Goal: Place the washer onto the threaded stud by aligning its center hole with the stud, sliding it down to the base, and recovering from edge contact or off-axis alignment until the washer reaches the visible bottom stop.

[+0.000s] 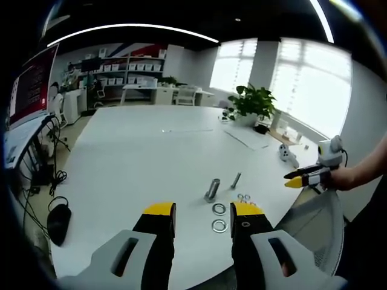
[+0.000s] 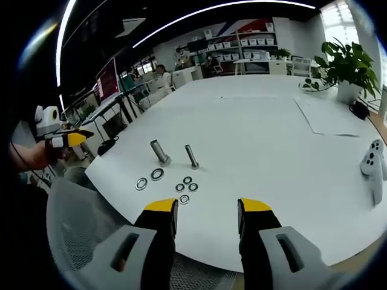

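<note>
- Your task has not begun as far as these views show: no washer sits on either stud, and every washer lies loose on the white tabletop (image 2: 260, 121).
- Take the thick stud (image 2: 160, 151) as your landmark. In the right gripper view it stands upright near the tabletop's near edge, with a thinner stud (image 2: 191, 156) just beside it, toward the side where the potted plant (image 2: 346, 66) stands. That makes two studs.
- Count the washers from that stud: two large washers (image 2: 157, 174) lie just in front of it, toward you, one (image 2: 141, 183) nearer the edge than the other. Four small washers (image 2: 187, 180) cluster in front of the thinner stud.
- In the left gripper view the same thick stud (image 1: 213, 189) has the two large washers (image 1: 219, 209) between it and your jaws.
- Your left hand-held gripper (image 1: 202, 212) is spread wide and holds nothing; it hovers just short of the large washers.
- Your right hand-held gripper (image 2: 208, 207) is also spread and empty, hovering near the tabletop edge, on your side of the small washers.
- What is left, by my reading: pick a washer that fits your chosen stud, centre its hole over the tip, and slide it down to the base.
- A white controller (image 2: 373, 162) lies well apart from the studs, toward the plant side.
</note>
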Demonstrator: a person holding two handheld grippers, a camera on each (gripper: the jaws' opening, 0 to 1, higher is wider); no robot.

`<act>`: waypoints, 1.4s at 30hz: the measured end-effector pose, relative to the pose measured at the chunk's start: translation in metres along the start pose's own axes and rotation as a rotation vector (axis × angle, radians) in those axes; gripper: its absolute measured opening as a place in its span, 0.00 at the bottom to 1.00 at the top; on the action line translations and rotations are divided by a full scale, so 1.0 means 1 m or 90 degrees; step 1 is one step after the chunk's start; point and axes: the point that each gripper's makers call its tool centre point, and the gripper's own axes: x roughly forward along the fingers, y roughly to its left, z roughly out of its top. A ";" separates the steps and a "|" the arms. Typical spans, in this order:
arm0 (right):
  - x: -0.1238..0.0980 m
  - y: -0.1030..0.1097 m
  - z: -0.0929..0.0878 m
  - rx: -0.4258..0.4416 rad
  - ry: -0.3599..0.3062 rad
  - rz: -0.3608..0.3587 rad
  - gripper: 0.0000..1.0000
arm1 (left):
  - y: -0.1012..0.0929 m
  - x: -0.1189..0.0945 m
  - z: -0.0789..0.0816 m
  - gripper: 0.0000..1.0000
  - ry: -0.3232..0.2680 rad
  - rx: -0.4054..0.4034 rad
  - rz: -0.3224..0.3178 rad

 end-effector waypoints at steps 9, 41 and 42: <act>0.002 0.002 0.001 -0.001 0.000 0.004 0.43 | -0.002 0.008 -0.002 0.34 0.013 0.001 -0.009; 0.001 0.006 -0.001 0.002 -0.001 0.005 0.43 | -0.018 0.049 -0.033 0.35 0.153 0.057 -0.080; 0.002 0.007 0.000 0.001 -0.001 0.006 0.43 | -0.018 0.051 -0.032 0.35 0.156 0.056 -0.084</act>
